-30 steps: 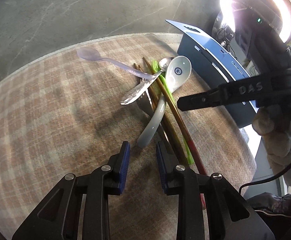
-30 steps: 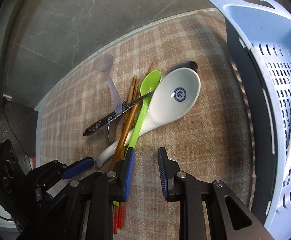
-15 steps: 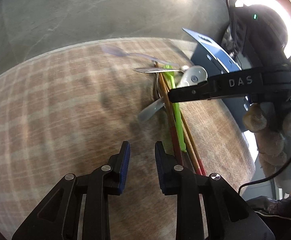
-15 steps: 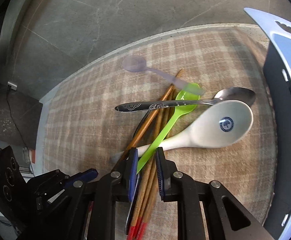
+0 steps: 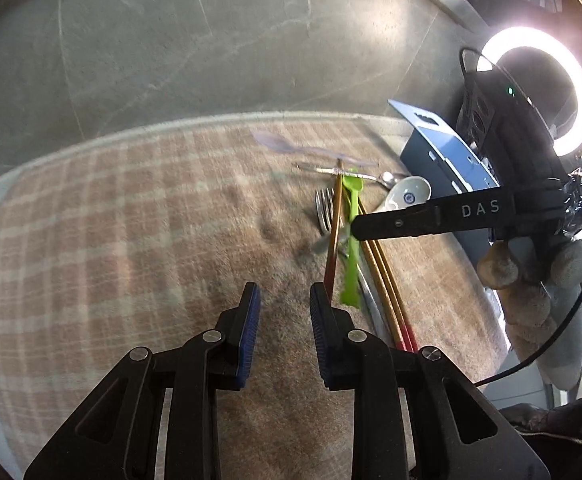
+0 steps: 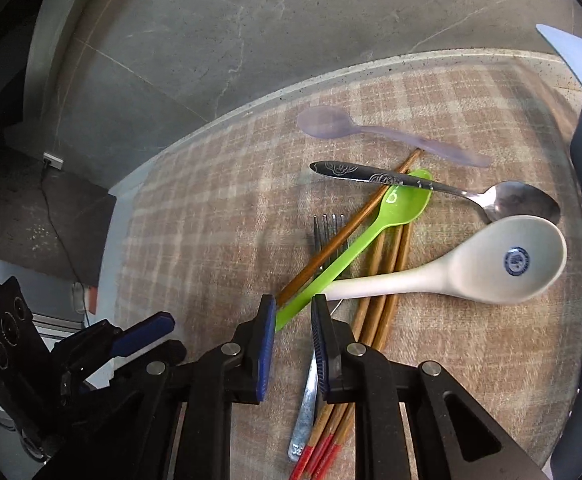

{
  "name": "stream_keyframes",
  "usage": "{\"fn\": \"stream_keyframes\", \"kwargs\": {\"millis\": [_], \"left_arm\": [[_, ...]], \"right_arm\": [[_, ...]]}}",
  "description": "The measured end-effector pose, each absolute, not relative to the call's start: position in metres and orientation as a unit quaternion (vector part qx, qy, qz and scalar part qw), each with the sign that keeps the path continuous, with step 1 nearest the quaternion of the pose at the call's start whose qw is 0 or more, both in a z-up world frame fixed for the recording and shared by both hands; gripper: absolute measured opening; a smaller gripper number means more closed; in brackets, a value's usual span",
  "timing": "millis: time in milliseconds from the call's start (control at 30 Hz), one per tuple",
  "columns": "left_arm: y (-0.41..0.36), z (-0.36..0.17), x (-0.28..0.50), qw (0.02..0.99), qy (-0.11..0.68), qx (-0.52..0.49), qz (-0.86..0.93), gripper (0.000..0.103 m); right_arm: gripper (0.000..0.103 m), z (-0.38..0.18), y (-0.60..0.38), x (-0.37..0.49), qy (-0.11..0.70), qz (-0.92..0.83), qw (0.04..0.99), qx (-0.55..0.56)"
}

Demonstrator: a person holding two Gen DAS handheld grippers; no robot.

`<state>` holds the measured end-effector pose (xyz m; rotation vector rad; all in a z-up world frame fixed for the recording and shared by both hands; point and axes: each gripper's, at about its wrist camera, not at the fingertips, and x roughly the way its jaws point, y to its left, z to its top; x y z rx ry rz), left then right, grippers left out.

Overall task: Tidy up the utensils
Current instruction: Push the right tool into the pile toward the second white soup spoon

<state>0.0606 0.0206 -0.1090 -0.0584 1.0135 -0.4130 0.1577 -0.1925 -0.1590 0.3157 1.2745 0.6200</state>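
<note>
Since a second ago the right claw (image 6: 293, 312) has slid onto the tail of the bright green plastic spoon (image 6: 375, 228), which now sits between its nearly closed blue pads, though whether they're truly pinching is hard to say. Meanwhile the left claw (image 5: 281, 304) has backed off, narrowly parted and empty. I'd lift slow, since the engraved steel spoon (image 6: 431, 188) rests across the bowl ahead and the brown chopsticks (image 6: 375, 280) crowd alongside.

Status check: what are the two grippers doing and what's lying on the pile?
Left gripper empty, jaws slightly apart. Right gripper jaws straddle green spoon handle. Metal spoon across its bowl, white spoon over its handle.
</note>
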Motion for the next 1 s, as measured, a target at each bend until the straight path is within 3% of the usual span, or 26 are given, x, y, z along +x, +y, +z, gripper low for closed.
{"fn": "stream_keyframes", "kwargs": {"millis": [600, 1000], "left_arm": [[-0.021, -0.106, 0.043, 0.835, 0.482, 0.001, -0.265, 0.022], [-0.054, -0.147, 0.074, 0.818, 0.513, 0.034, -0.257, 0.022]], "right_arm": [[0.018, -0.158, -0.167, 0.169, 0.584, 0.294, 0.745, 0.132], [0.018, -0.145, -0.267, 0.154, 0.569, 0.220, 0.767, 0.199]]}}
